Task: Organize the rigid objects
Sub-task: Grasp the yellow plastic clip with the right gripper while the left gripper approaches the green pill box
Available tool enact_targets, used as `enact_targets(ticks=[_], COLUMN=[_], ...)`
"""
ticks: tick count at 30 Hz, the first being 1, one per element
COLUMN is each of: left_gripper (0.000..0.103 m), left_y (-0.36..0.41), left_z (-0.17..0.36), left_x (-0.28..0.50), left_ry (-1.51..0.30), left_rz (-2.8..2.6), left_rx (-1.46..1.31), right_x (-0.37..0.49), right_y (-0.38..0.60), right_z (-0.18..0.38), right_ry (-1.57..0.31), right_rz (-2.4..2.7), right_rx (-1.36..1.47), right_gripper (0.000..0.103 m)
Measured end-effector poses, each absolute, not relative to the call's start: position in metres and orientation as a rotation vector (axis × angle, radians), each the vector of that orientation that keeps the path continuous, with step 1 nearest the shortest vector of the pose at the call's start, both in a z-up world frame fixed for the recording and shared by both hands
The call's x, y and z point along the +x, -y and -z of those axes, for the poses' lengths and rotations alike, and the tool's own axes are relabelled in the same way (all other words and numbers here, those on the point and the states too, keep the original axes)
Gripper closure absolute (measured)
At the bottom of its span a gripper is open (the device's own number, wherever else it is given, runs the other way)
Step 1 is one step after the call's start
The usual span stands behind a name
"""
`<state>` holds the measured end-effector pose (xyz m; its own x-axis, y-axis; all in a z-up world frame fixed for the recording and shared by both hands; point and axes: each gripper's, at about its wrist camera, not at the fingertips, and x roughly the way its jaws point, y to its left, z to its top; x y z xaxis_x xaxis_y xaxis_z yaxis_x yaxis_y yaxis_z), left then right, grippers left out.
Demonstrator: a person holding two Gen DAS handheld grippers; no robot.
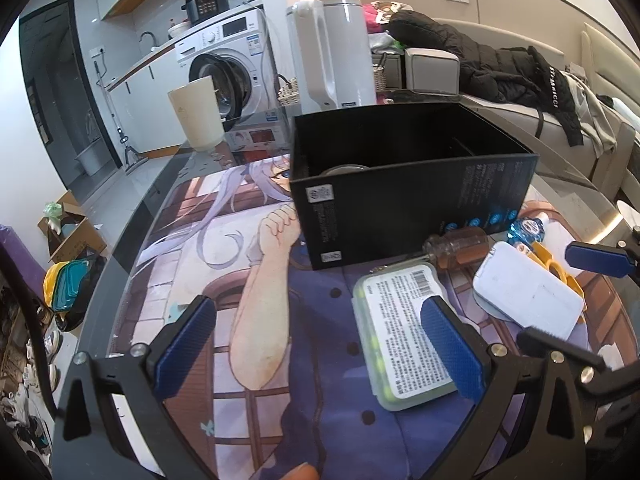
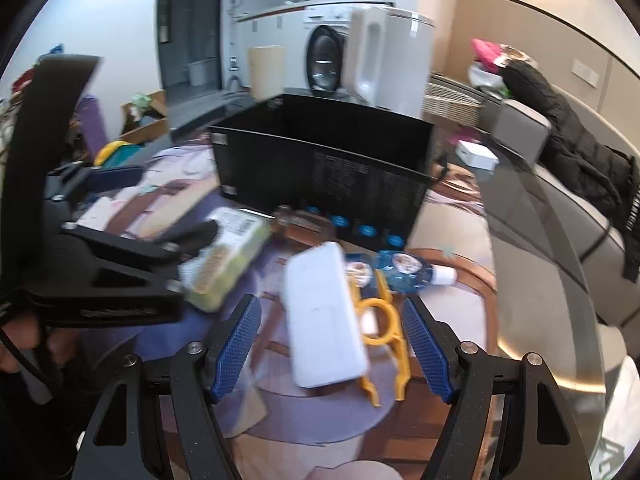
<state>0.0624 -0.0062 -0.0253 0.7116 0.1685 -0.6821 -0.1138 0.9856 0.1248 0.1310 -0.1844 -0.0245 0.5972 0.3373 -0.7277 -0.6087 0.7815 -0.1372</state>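
While the left gripper [image 1: 320, 344] hangs with its jaws spread wide and nothing clasped, its right blue pad overlaps the near edge of a clear lidded box of yellow-green pieces [image 1: 404, 336] lying flat, label up, on the printed mat [image 1: 280, 360] that covers the tabletop [image 1: 132, 240]. The right gripper [image 2: 334, 344] stands released as well, its jaws parted on either side of a white rectangular case [image 2: 324, 320] and yellow-handled scissors [image 2: 384, 320], with neither pad pressing on them; this view is blurred. The white case lies partly over the scissors. Just beyond them rest a blue-labelled tube with a white cap [image 2: 408, 268] and a small brown glass bottle [image 1: 456, 248] on its side, the bottle touching the foot of a black open-topped carton [image 1: 400, 184]. A round metal item [image 1: 346, 170] shows inside the carton at its left end. Behind the carton stand a white electric kettle [image 1: 332, 52] and a cream cup [image 1: 196, 116]. Farther back are a washing machine [image 1: 232, 64] with a black cooker [image 1: 206, 2] on top, and a sofa draped with a black jacket [image 1: 480, 60].
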Motion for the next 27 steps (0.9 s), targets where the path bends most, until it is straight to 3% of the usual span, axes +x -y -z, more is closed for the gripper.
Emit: enact_targets(ticks=[17, 20, 23, 27], left_gripper=[0.004, 0.019, 0.047, 0.069], left_y=[0.01, 0.009, 0.016, 0.019], left_z=[0.025, 0.024, 0.021, 0.019], left_x=[0.062, 0.062, 0.059, 0.058], left_ry=[-0.779, -0.781, -0.762, -0.765], left_rz=[-0.05, -0.015, -0.007, 0.035], left_rx=[0.029, 0.003, 0.039, 0.043], right_x=[0.145, 0.152, 0.157, 0.156], right_y=[0.218, 0.23, 0.234, 0.233], right_z=[0.011, 0.007, 0.009, 0.013], right_ry=[-0.731, -0.732, -0.753, -0.772], right_rz=[-0.501, -0.461, -0.435, -0.459], right_rx=[-0.353, -0.338, -0.354, -0.372], right_gripper=[0.031, 0.031, 0.031, 0.031])
